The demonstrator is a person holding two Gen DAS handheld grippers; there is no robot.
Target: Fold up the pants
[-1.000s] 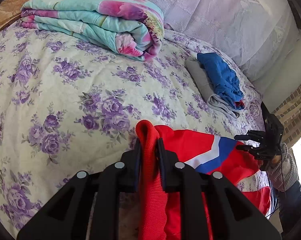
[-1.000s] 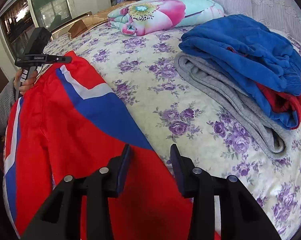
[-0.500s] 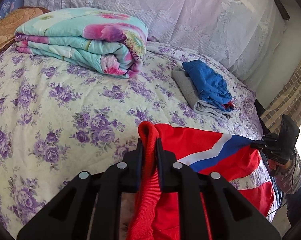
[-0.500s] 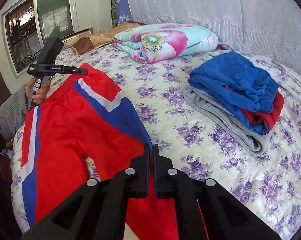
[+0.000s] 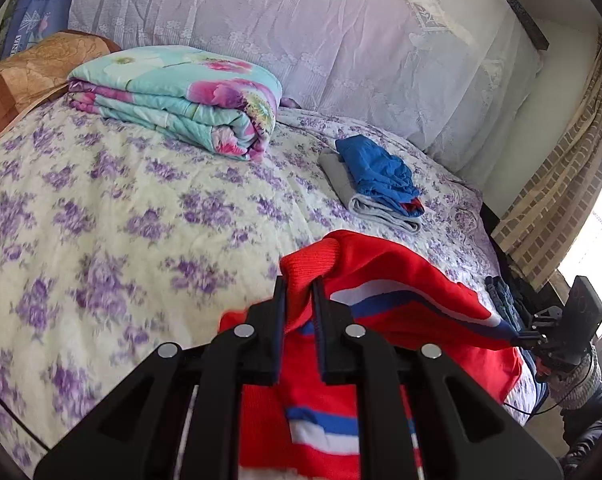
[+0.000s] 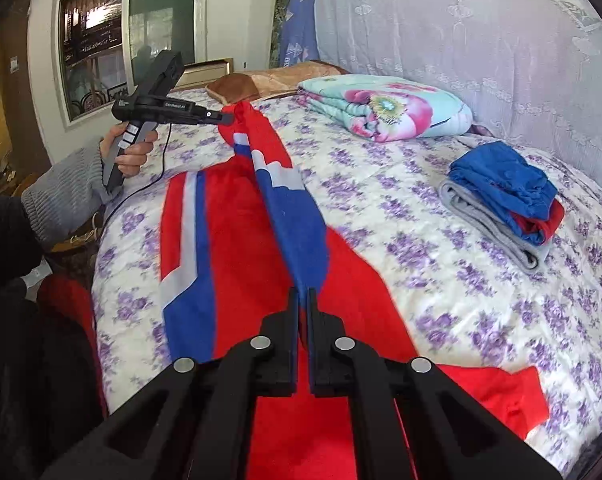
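Note:
The red pants (image 6: 245,240) with blue and white stripes lie across the near side of the bed. My left gripper (image 5: 299,284) is shut on the red ribbed cuff (image 5: 311,258) and holds it above the bed; it also shows in the right wrist view (image 6: 225,117). My right gripper (image 6: 303,294) is shut on the blue-striped edge of the same leg (image 6: 297,220), lifted off the bed; it also shows in the left wrist view (image 5: 519,336). The leg hangs stretched between the two grippers.
A folded floral quilt (image 5: 189,96) lies at the head of the bed (image 5: 101,208). A folded stack of grey and blue clothes (image 5: 375,180) sits beyond the pants. A lace-covered wall is behind, a curtain (image 5: 561,184) and window at the side.
My right gripper closed on the pants' striped edge and lifted it. Both grippers rose and drew back, pulling the leg up off the bed and taut between them.

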